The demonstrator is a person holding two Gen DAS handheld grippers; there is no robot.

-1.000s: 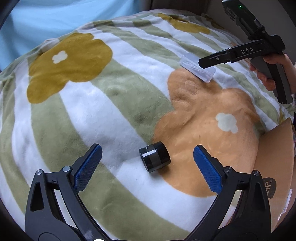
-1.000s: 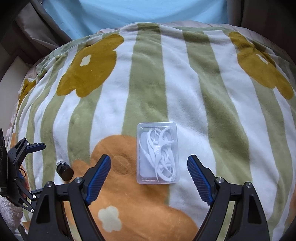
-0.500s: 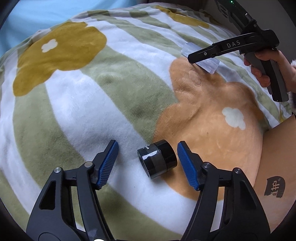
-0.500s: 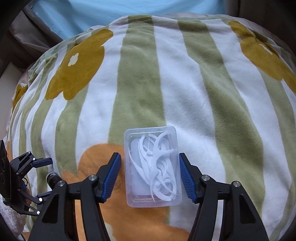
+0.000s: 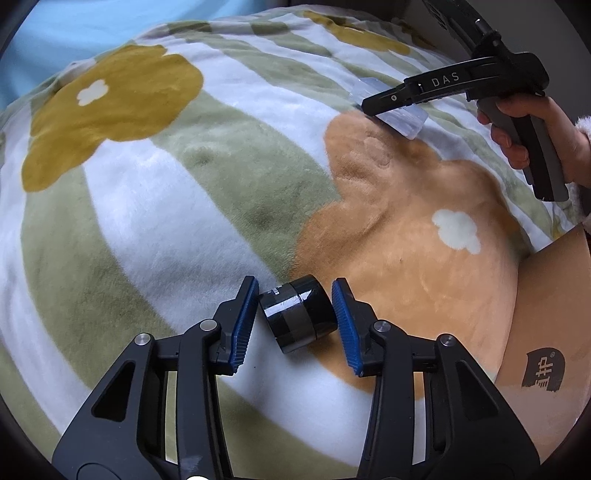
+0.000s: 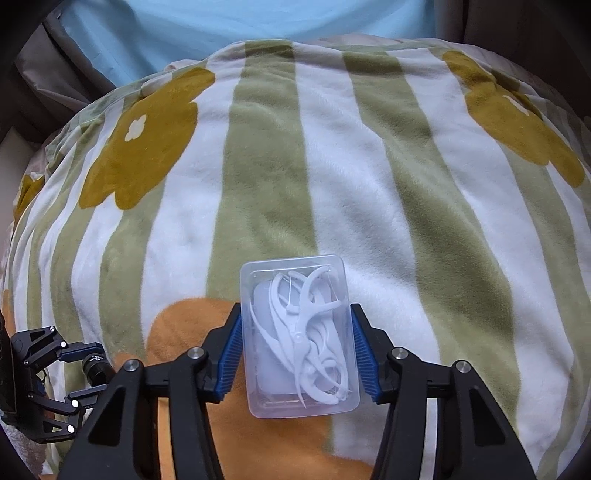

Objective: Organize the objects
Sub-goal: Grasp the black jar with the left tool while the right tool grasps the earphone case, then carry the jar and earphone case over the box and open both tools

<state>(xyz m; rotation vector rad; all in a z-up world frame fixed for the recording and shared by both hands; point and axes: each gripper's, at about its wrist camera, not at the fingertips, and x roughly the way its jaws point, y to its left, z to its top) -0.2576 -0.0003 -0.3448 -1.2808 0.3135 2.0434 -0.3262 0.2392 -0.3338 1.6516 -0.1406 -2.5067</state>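
Striped floral fleece blanket (image 6: 369, 184); pale blue sheet (image 6: 240, 29) behind, possibly bedding.

Clear box (image 5: 402, 120) in left wrist view – near half hidden behind right gripper's (image 6: 296, 345) black finger, contents unreadable. Cardboard sheet (image 5: 546, 332) cut off by right frame edge, printed mark illegible. Black jar (image 6: 96, 367) in right wrist view tiny, partly masked by left gripper (image 5: 294, 317) – label unreadable.
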